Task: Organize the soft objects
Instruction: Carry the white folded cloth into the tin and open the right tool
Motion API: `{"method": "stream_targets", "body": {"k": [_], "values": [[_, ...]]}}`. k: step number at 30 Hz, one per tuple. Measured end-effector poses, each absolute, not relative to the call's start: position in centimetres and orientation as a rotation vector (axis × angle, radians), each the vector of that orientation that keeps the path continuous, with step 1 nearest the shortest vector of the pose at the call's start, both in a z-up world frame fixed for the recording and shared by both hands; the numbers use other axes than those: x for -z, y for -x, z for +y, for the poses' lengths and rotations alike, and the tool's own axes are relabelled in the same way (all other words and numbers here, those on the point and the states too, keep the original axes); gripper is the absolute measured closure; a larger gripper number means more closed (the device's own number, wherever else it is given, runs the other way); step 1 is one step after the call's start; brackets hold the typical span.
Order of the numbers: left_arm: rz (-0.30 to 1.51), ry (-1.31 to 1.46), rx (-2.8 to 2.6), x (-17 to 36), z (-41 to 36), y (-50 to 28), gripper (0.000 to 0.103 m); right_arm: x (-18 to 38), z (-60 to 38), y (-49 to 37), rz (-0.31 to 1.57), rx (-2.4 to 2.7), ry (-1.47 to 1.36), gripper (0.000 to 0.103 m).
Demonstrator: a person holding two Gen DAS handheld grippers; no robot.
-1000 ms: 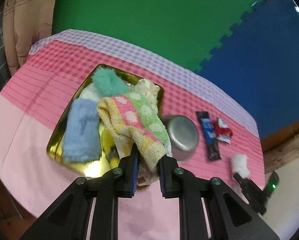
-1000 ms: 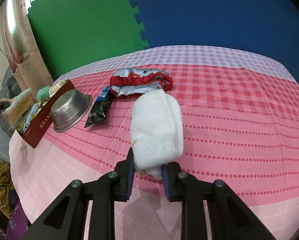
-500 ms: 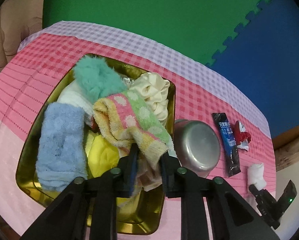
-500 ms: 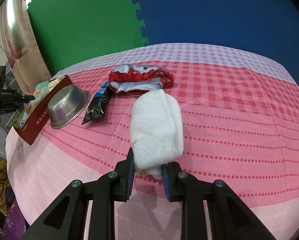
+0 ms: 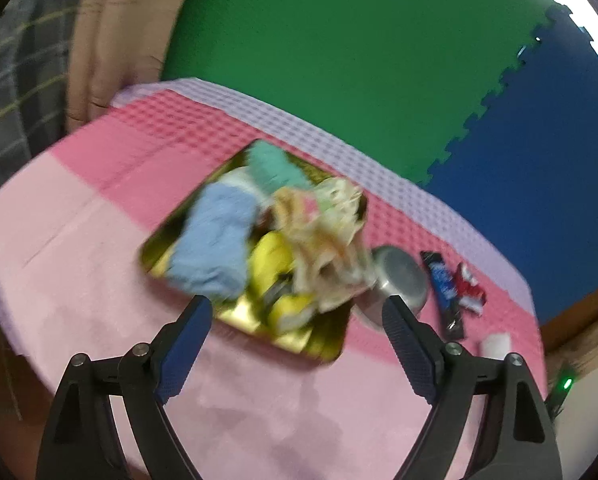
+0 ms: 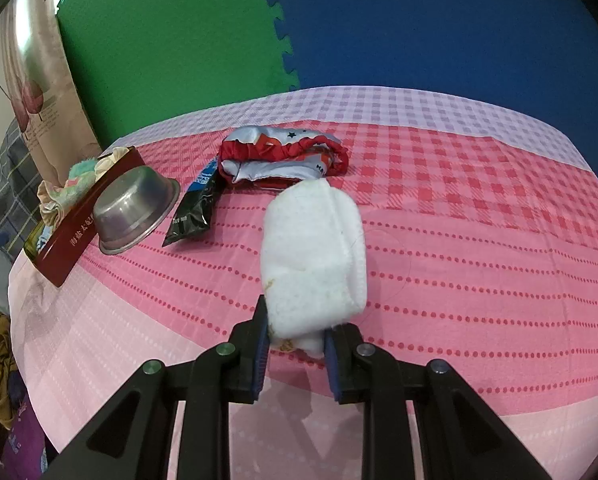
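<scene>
Tin (image 5: 323, 350): gathers soft cloths; striped towel (image 5: 323, 248) lies inside
Left gripper (image 5: 295, 320): jaws opening, nothing between them
Right gripper (image 6: 293, 354): clamped on white cloth (image 6: 313, 256), lying outside tin, likely bound there

The red side of the tin (image 6: 65, 240), just beside the steel bowl (image 6: 135, 210), carries Chinese characters starting "海盐"; the other characters are unclear.

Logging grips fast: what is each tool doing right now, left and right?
Left tool: jaws opening, nothing between them, above the tin.
Right tool: closed on the white cloth.
</scene>
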State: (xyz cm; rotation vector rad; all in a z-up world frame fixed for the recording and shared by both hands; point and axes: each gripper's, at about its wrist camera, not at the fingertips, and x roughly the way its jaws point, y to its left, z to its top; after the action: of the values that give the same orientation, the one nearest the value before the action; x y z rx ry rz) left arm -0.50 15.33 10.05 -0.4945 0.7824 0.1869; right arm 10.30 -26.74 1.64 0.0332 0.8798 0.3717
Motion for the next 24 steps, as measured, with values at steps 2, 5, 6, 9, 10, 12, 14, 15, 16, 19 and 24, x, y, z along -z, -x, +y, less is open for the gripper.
{"method": "stream_targets", "body": {"k": [2,5,6,9,10,12,14,15,16,19,24], "values": [[0.784,0.470,-0.221,-9.7,15.1,2.2,0.019,-1.6,-26.7,-10.3,0.884,-0.372,-0.027,0.079],[0.778,0.453,-0.276,-8.9,15.2,4.9,0.019,-1.5,-26.4,-10.4,0.893,-0.366,-0.014,0.079],[0.779,0.451,-0.290,-8.6,15.3,5.6,0.019,-1.5,-26.4,-10.4,0.897,-0.361,-0.011,0.079],[0.823,0.426,-0.317,-7.6,15.7,6.7,0.019,-1.5,-26.4,-10.2,0.912,-0.350,-0.011,0.079],[0.830,0.424,-0.324,-7.3,15.8,6.9,0.019,-1.5,-26.5,-10.0,0.920,-0.349,-0.024,0.079],[0.836,0.434,-0.333,-7.0,16.0,7.3,0.019,-1.6,-26.5,-9.2,0.932,-0.357,-0.046,0.079],[0.839,0.450,-0.345,-6.9,16.3,7.4,0.019,-1.7,-25.8,-8.1,0.942,-0.374,-0.045,0.079],[0.836,0.454,-0.348,-6.9,16.5,7.5,0.019,-1.8,-25.3,-7.4,0.946,-0.393,-0.045,0.079],[0.833,0.453,-0.351,-6.9,16.5,7.7,0.019,-2.0,-24.6,-6.7,0.949,-0.418,-0.047,0.079],[0.834,0.422,-0.379,-7.0,16.5,7.7,0.019,-2.9,-21.7,-5.1,0.959,-0.496,-0.024,0.079],[0.875,0.413,-0.378,-6.8,16.7,7.5,0.019,-5.9,-14.0,-3.1,0.925,-0.682,0.056,0.079]]}}
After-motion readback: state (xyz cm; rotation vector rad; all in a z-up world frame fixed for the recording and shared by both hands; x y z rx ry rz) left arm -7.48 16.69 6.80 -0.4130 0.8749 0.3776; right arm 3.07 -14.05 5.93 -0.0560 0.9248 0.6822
